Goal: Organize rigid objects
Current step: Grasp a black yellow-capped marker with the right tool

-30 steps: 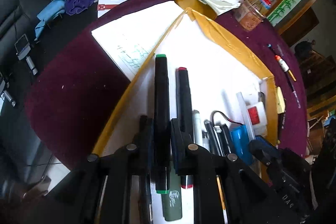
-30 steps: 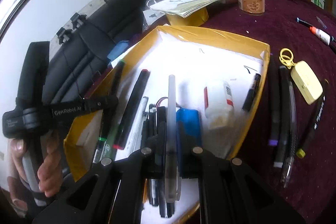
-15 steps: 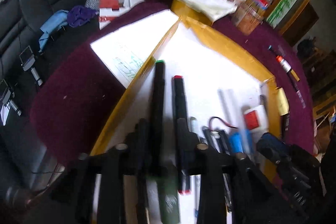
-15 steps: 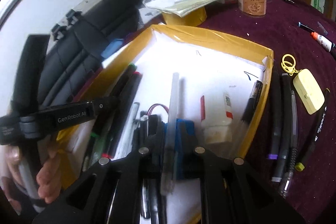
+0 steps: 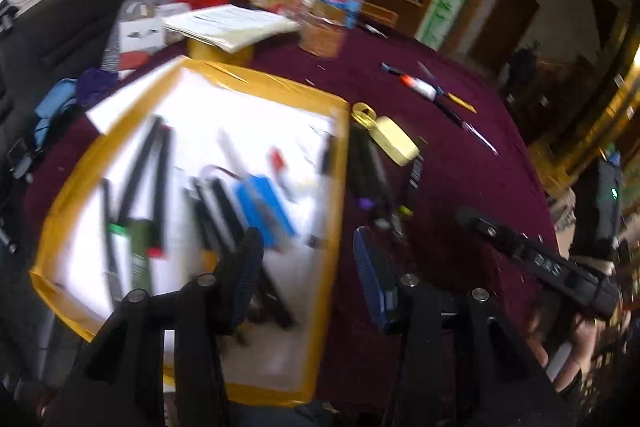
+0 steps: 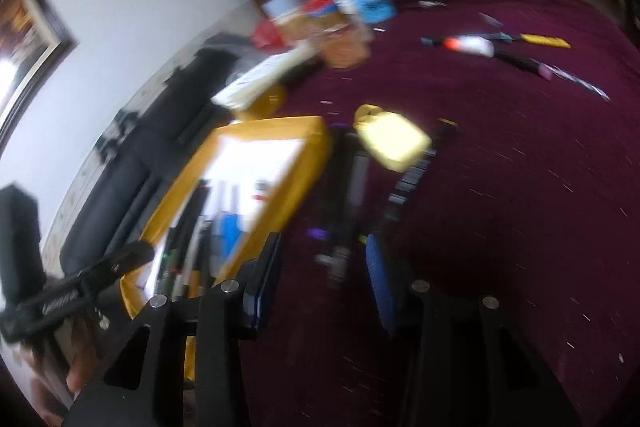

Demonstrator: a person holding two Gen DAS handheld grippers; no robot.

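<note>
A yellow-rimmed tray (image 5: 340,163) with a white floor holds a green-capped marker (image 5: 134,183), a red-capped marker (image 5: 162,187), a clear pen (image 5: 230,147), a blue battery (image 5: 262,205) and several dark pens. My left gripper (image 5: 310,269) hangs over the tray's right rim, jaws opening, nothing between them. My right gripper (image 6: 320,281) is above the maroon cloth just right of the tray (image 6: 280,125), jaws opening and empty. Dark loose pens (image 6: 352,179) lie on the cloth ahead of its fingertips, beside a pale yellow case (image 6: 394,143). Both views are blurred.
Loose pens (image 5: 366,167) and the yellow case (image 5: 394,143) lie right of the tray. A glue stick and more pens (image 5: 424,89) lie farther right. Papers (image 5: 228,25) and jars (image 5: 332,23) crowd the back. A black sofa (image 5: 48,39) is at the left.
Both grippers let go: the green-capped marker and the clear pen now lie in the tray. Both hands swung right, toward the pens on the cloth, with jaws spreading.
</note>
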